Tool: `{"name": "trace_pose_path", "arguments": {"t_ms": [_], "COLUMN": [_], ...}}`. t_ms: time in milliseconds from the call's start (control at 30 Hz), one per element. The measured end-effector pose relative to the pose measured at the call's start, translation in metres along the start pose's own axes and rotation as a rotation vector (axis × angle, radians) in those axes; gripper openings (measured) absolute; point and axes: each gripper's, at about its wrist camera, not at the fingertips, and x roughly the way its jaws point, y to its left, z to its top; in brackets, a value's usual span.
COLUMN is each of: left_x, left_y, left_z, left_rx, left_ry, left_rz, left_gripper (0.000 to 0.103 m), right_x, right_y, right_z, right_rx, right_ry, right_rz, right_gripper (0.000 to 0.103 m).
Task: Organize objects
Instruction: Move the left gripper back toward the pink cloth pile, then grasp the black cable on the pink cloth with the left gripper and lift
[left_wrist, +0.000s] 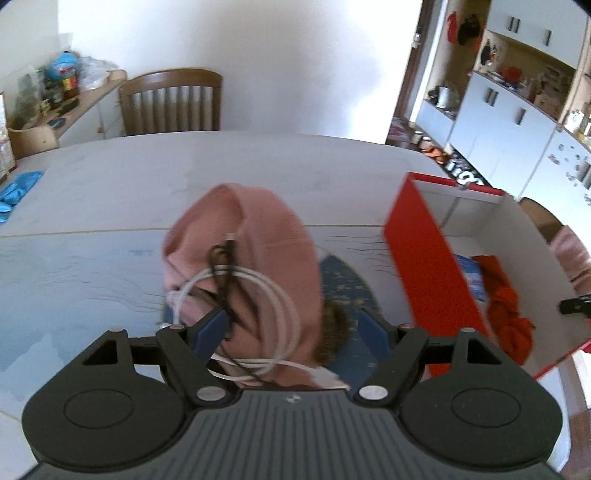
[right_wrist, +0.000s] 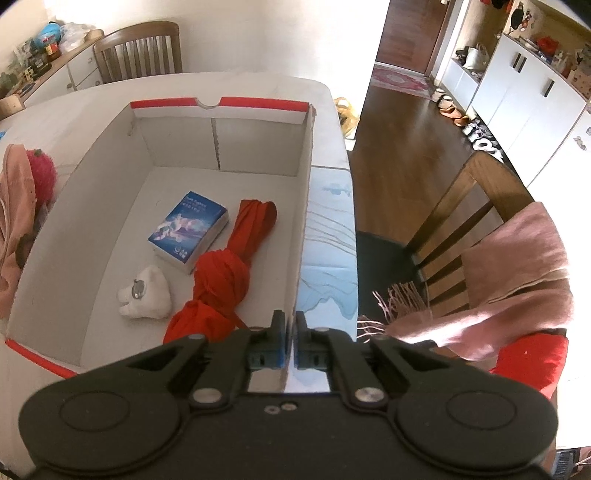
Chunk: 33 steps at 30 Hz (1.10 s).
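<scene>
Left claw (left_wrist: 291, 325): jaws spread, released, around a soft pink knit garment (left_wrist: 251, 236) draped with looped white cable (left_wrist: 273, 291), no pad pressing.
Right claw (right_wrist: 291, 325): clenched, nothing held, over the box's near wall.
Box (right_wrist: 110, 177): white cardboard, red rim, on the bench (left_wrist: 92, 192); at 3 o'clock of the garment.
Right view only: glossy blue book (right_wrist: 186, 229), knotted red cloth (right_wrist: 221, 273), white plush (right_wrist: 146, 293) inside.

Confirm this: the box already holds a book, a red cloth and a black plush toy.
Wrong on one point: the plush toy is white, not black. The right wrist view shows it in the box with the book and the red cloth.
</scene>
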Motion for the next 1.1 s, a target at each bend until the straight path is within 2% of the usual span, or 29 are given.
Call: {"name": "trace_pose_path", "arguments": {"t_ms": [333, 500, 633, 700, 733, 833, 900, 1033, 1100], "left_x": [0.026, 0.037, 0.042, 0.046, 0.048, 0.055, 0.059, 0.061, 0.061], "left_y": [0.036, 0.046, 0.047, 0.046, 0.046, 0.046, 0.047, 0.048, 0.048], "left_z": [-0.003, -0.002, -0.003, -0.002, -0.001, 0.001, 0.002, 0.003, 0.003], "left_rx": [-0.022, -0.031, -0.027, -0.021, -0.020, -0.020, -0.027, -0.033, -0.034], "left_ry": [-0.007, 0.008, 0.013, 0.020, 0.023, 0.035, 0.043, 0.045, 0.043], "left_rz": [0.076, 0.078, 0.060, 0.049, 0.046, 0.047, 0.053, 0.050, 0.047], "left_gripper": [0.077, 0.057, 0.051, 0.044, 0.043, 0.041, 0.035, 0.029, 0.019], "right_x": [0.000, 0.000, 0.001, 0.001, 0.001, 0.001, 0.001, 0.001, 0.001], "right_y": [0.003, 0.004, 0.004, 0.004, 0.005, 0.005, 0.005, 0.005, 0.005], "right_z": [0.001, 0.002, 0.002, 0.002, 0.002, 0.002, 0.002, 0.002, 0.002], "right_rx": [0.007, 0.011, 0.014, 0.015, 0.015, 0.015, 0.015, 0.014, 0.015], "right_ry": [0.007, 0.010, 0.013, 0.014, 0.014, 0.014, 0.014, 0.014, 0.014], "right_rz": [-0.020, -0.027, -0.033, -0.035, -0.035, -0.038, -0.039, -0.039, -0.038], "right_gripper": [0.003, 0.003, 0.003, 0.003, 0.003, 0.003, 0.003, 0.003, 0.003]}}
